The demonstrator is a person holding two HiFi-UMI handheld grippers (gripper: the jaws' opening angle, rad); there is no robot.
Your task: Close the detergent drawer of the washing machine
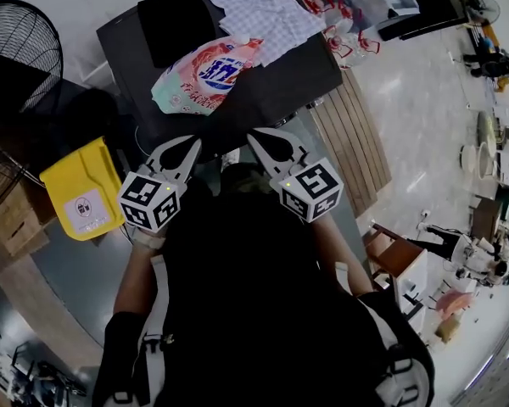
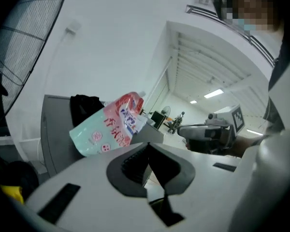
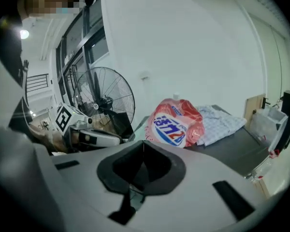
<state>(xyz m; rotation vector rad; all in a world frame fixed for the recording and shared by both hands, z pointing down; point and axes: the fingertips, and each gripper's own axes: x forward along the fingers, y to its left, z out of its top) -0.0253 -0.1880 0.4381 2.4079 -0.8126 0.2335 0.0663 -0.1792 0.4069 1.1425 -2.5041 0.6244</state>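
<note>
holding both up empty, left gripper and right gripper pinched fully shut. the washing machine sits just past my tips with a detergent pouch on top, but i can't spot the drawer. guessing i'm between steps, and next i drop below the tips, find its front and push it in

The dark grey top of the washing machine carries three things: a pink-and-mint plastic detergent pouch near its front edge, a folded black cloth behind it, and a crumpled pale checked cloth beside them.
</note>
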